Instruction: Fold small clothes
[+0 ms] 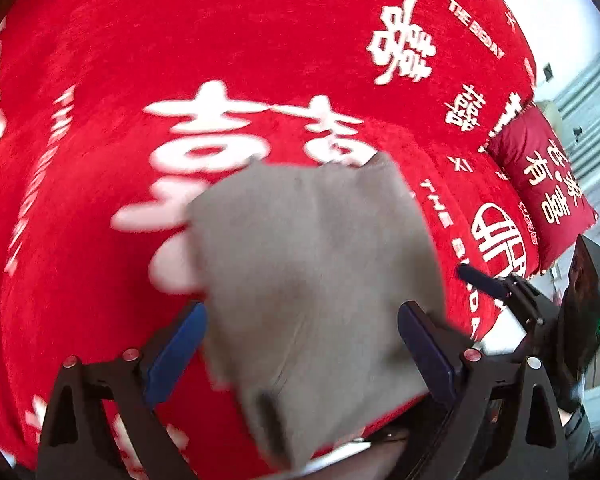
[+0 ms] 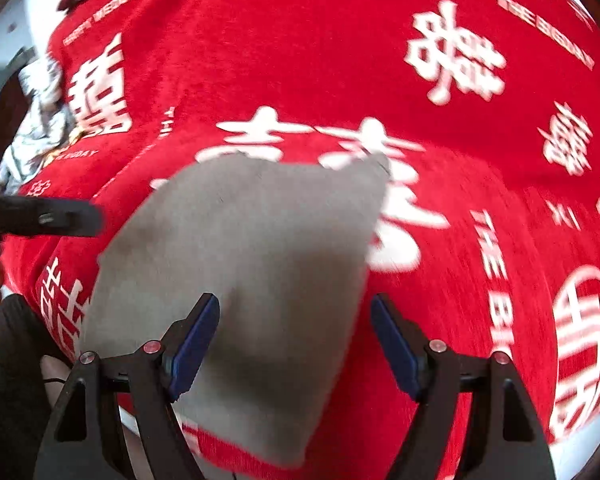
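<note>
"THE BIG DAY", "XI" and white 囍 characters on the red blanket (image 1: 260,40).

grey cloth (image 1: 316,264) motion-blurred, near edge cut off by frame.

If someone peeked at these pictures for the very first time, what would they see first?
Probably the bright red blanket with big white characters, which fills nearly everything. Next, the plain gray cloth lying on it near the front edge, with the left tool and the right tool both open over its near end. A dark red pillow with gold writing sits off at the right edge of the left wrist view.
</note>
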`<act>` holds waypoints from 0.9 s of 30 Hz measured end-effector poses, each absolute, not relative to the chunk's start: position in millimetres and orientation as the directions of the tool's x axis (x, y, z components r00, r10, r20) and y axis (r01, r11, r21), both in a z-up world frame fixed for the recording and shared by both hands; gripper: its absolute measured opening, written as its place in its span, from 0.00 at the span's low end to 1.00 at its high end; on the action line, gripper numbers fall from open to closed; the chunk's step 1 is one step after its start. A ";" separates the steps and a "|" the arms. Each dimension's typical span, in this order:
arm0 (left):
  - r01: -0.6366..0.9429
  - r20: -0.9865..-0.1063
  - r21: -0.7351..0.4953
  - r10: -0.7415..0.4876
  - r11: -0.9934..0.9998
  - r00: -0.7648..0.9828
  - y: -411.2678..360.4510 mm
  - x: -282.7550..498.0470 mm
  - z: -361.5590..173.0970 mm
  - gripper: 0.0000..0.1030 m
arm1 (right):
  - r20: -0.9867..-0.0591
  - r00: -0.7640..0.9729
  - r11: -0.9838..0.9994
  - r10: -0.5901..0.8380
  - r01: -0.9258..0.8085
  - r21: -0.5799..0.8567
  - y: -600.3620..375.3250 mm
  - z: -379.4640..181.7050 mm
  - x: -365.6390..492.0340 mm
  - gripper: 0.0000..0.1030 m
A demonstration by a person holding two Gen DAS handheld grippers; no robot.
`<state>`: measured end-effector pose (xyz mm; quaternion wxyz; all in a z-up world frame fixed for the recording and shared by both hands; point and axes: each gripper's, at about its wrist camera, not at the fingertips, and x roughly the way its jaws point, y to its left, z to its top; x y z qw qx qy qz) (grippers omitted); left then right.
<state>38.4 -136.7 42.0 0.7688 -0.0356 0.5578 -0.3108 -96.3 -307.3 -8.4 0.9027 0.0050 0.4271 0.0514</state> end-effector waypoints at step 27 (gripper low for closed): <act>0.424 -0.944 -0.223 -0.303 0.878 0.132 -193.5 125.1 -32.0 0.93 | -0.814 0.443 0.905 0.375 -0.367 0.217 -333.2 -58.9 32.8 0.81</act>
